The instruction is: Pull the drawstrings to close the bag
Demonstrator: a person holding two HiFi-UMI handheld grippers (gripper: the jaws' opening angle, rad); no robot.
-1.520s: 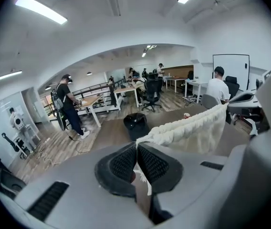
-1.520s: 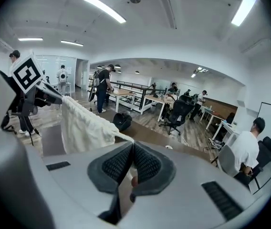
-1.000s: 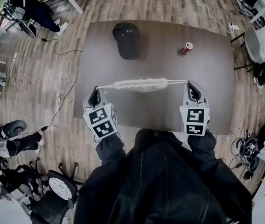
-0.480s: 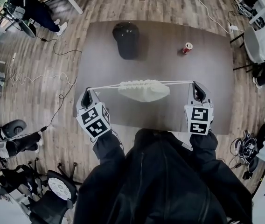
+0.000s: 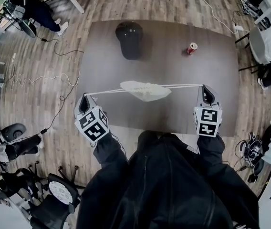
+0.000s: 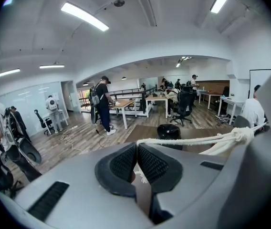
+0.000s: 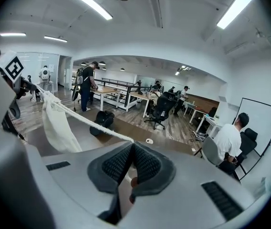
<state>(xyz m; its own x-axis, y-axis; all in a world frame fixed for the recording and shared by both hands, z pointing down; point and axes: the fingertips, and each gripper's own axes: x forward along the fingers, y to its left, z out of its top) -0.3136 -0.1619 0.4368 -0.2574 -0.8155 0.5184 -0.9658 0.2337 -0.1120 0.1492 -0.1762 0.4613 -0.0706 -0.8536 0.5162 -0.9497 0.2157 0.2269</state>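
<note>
Left gripper (image 5: 84, 99): clamped on left cord (image 5: 105, 91).
Right gripper (image 5: 205, 92): clamped on right cord (image 5: 183, 86).
Bag (image 5: 146, 91): hanging midway between both fingertips, mouth seemingly bunched.
Pull: outward, evenly, level; grips firm so cords don't slip.

The person wears a glossy black jacket (image 5: 166, 190) with long sleeves (image 5: 109, 151). The left gripper (image 5: 84, 99) and right gripper (image 5: 205, 91) are pale grey moulded shells, each bearing a white cube (image 5: 92, 124) printed with black square markers. Their jaws carry black ribbed pads (image 6: 126, 162)

Left claw (image 5: 84, 98), right claw (image 5: 205, 89), clamped, wide apart
</note>
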